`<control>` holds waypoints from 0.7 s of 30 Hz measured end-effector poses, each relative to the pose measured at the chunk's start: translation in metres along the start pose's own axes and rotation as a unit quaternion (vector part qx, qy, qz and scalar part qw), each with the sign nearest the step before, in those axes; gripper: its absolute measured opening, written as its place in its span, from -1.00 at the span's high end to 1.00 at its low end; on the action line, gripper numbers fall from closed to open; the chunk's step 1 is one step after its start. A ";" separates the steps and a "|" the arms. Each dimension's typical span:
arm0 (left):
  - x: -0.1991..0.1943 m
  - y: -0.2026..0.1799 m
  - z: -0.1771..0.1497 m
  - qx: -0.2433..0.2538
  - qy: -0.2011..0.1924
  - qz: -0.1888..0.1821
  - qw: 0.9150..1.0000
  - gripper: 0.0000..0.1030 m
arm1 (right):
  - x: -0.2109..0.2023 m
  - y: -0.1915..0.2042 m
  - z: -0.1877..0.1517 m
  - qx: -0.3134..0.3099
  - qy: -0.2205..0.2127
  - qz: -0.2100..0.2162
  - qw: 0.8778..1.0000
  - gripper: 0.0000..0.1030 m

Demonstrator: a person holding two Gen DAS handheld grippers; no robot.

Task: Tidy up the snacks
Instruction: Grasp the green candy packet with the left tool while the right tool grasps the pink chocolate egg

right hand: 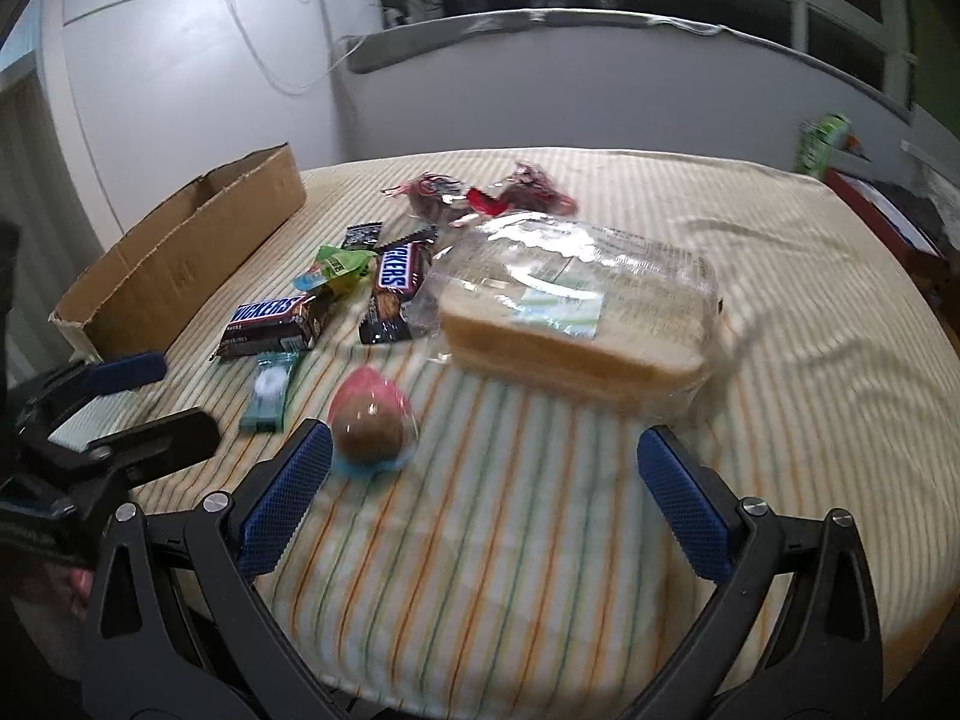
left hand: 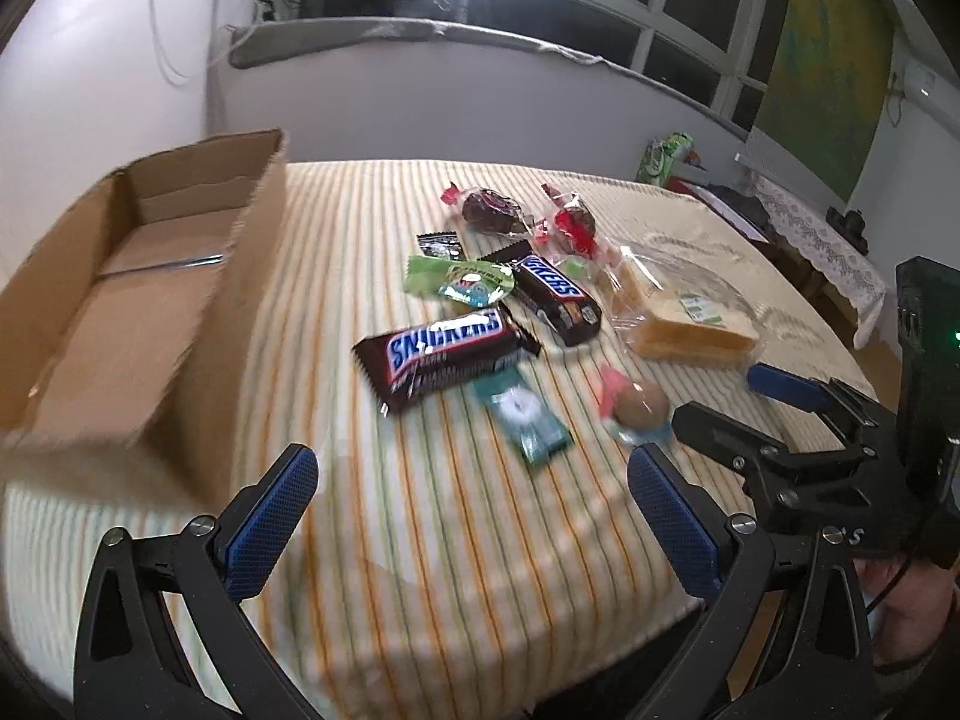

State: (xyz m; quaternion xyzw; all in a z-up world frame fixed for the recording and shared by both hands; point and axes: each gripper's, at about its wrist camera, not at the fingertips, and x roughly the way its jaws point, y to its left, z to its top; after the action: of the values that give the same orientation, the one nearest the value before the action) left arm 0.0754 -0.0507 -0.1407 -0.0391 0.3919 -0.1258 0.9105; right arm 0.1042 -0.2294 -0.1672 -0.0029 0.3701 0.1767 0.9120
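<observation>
An open cardboard box [left hand: 150, 276] stands empty at the left of the striped table [left hand: 420, 540]; it also shows in the right wrist view [right hand: 180, 258]. Snacks lie in the middle: two Snickers bars [left hand: 444, 354] [right hand: 393, 288], a teal gum pack [left hand: 522, 414] [right hand: 270, 387], a pink and brown egg-shaped candy [left hand: 636, 402] [right hand: 372, 426], green packets [left hand: 462, 279], red wrapped sweets [left hand: 570, 222] and bagged bread [right hand: 576, 324] [left hand: 684, 318]. My left gripper [left hand: 474, 498] is open and empty, near the front edge. My right gripper [right hand: 486, 480] is open and empty, just short of the egg candy.
A window sill and dark windows run along the far wall. A side table with a lace cloth [left hand: 822, 240] and a green bag [left hand: 666, 156] stand at the far right. The right gripper's body shows in the left wrist view [left hand: 840, 450].
</observation>
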 end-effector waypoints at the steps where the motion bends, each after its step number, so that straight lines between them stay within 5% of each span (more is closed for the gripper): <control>1: 0.004 0.001 0.002 0.001 0.003 0.001 1.000 -0.99 | 0.002 0.002 0.001 -0.008 -0.001 0.001 1.000 -0.97; 13: 0.012 0.003 0.002 0.028 0.018 -0.030 0.999 -0.90 | 0.010 0.036 -0.010 -0.115 0.001 0.041 0.993 -0.83; 21: 0.019 0.002 0.009 0.025 0.023 -0.036 0.999 -0.78 | 0.017 0.036 -0.006 -0.124 -0.002 0.046 0.991 -0.70</control>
State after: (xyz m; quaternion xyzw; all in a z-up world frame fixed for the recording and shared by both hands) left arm 0.0951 -0.0544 -0.1480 -0.0270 0.4078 -0.1690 0.8969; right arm 0.0998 -0.1906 -0.1790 -0.0989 0.3432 0.2630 0.8962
